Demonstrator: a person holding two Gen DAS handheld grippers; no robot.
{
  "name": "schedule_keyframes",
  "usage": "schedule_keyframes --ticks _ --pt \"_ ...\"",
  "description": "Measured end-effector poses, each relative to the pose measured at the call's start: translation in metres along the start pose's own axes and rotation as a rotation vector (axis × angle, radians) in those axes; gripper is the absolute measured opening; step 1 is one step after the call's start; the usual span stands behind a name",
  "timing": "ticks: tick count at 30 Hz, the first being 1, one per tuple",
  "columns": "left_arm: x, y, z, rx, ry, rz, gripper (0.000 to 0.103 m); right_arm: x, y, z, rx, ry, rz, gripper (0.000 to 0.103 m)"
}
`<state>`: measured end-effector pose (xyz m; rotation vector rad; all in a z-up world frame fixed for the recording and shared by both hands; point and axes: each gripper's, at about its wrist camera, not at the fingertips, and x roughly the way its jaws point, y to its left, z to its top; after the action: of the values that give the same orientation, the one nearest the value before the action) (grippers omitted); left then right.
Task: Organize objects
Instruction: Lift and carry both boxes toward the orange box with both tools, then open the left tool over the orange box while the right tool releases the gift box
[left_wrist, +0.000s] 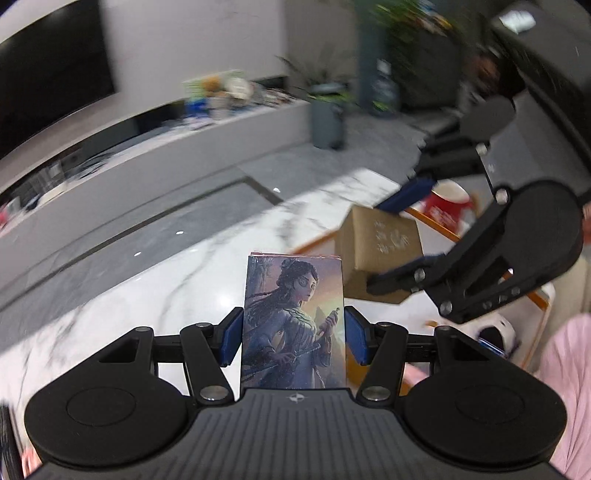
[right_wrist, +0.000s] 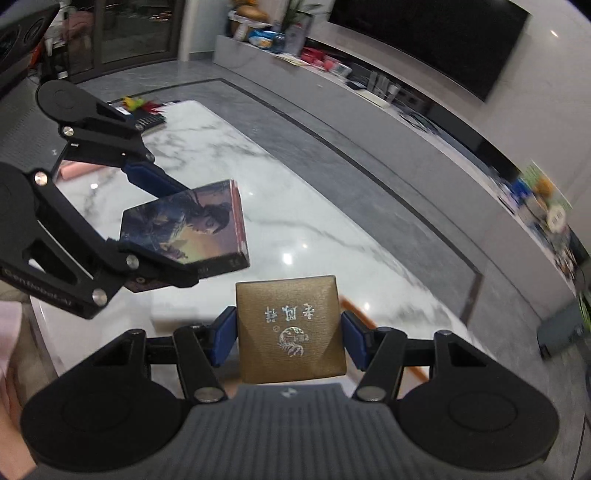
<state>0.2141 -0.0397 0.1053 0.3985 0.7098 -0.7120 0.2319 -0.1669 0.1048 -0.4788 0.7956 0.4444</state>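
Observation:
My left gripper (left_wrist: 294, 334) is shut on an illustrated card box (left_wrist: 294, 317) showing a painted woman, held above the white marble table (left_wrist: 166, 295). My right gripper (right_wrist: 288, 339) is shut on a gold-brown box (right_wrist: 290, 328) with silver characters on its lid. In the left wrist view the right gripper (left_wrist: 400, 240) holds the gold-brown box (left_wrist: 380, 247) to the upper right. In the right wrist view the left gripper (right_wrist: 162, 229) holds the card box (right_wrist: 188, 229) at the left, above the marble table (right_wrist: 295, 229).
A red-and-white cup (left_wrist: 448, 205) and an orange-edged tray (left_wrist: 436, 221) lie behind the right gripper. Books and colourful items (right_wrist: 147, 110) sit at the table's far end. A long TV console (right_wrist: 406, 110) with clutter runs along the wall. A grey bin (left_wrist: 327, 122) stands on the floor.

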Motion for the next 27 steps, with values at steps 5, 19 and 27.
schedule_keyframes --ticks 5,19,27 --pt "0.041 -0.048 0.027 0.188 0.049 -0.036 0.065 -0.007 -0.036 -0.047 0.044 0.027 -0.007 0.062" --pt "0.180 -0.083 0.020 0.631 0.331 -0.166 0.065 0.059 -0.072 -0.117 -0.193 0.166 0.106 0.062" --pt "0.223 -0.076 0.012 0.702 0.442 -0.293 0.065 0.099 -0.074 -0.122 -0.333 0.248 0.242 0.062"
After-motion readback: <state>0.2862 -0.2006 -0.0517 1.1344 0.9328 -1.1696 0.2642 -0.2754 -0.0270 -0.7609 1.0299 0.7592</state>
